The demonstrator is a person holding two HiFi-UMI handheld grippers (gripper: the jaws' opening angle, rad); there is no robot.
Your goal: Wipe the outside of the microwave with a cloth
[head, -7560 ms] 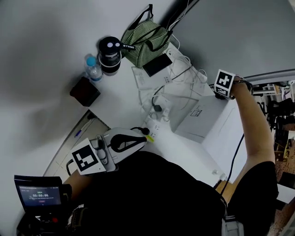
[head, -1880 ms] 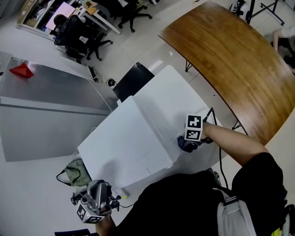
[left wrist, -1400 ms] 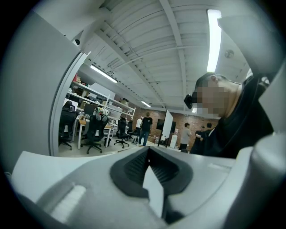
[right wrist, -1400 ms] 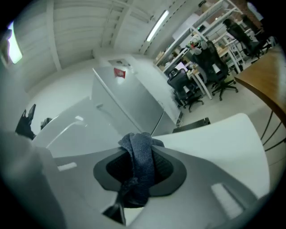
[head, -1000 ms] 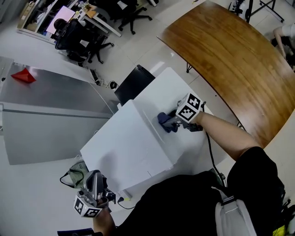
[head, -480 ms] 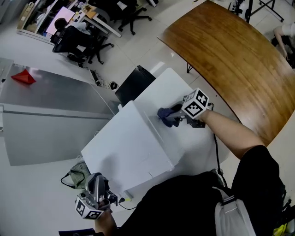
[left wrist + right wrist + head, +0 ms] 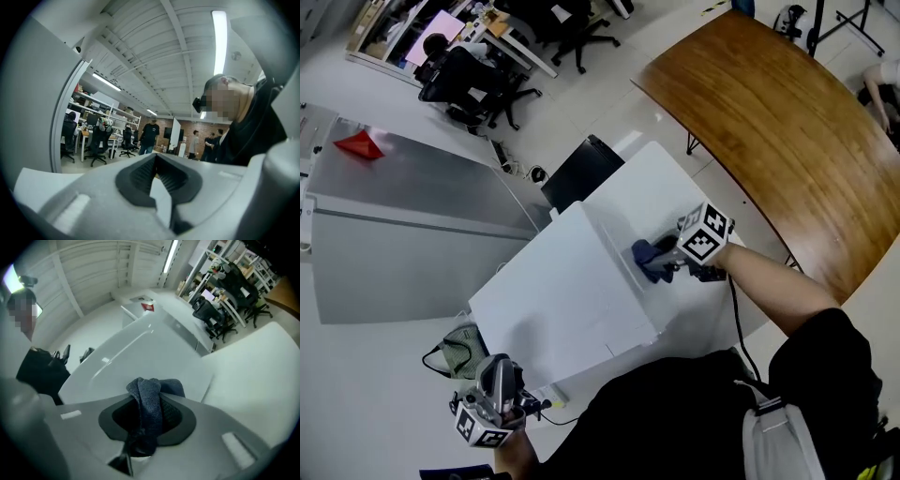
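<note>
Wiping is in progress. The right gripper (image 7: 667, 259) has its fingers pinched on a bunched dark blue cloth (image 7: 645, 257). In the right gripper view the cloth (image 7: 148, 401) fills the gap between the fingers and its folded end sticks out past the right gripper (image 7: 146, 397) towards the white microwave (image 7: 140, 350). In the head view the cloth lies against the microwave (image 7: 562, 300) at the 3 o'clock edge of its top panel, on the seam where the top meets the white surface beyond. Whether that surface is a side panel or the desk cannot be settled. The arm reaches in from 4 o'clock. The left gripper (image 7: 497, 380) is well apart from the work, at 7 o'clock in the head view, just beside a green bag (image 7: 455, 349). The left gripper view shows the left gripper (image 7: 156, 160) aimed up at the room, fingers pressed together at the tips with nothing between them. It takes no part in the wipe. Progress: no streak, damp patch or soil shows on any panel, so the area already covered cannot be read. Judging by where the cloth stands, the stroke concerns the right-hand edge only. The broad top panel towards 9 o'clock, the front and the far sides are taken as outstanding. The cloth is held securely enough to go on.
</note>
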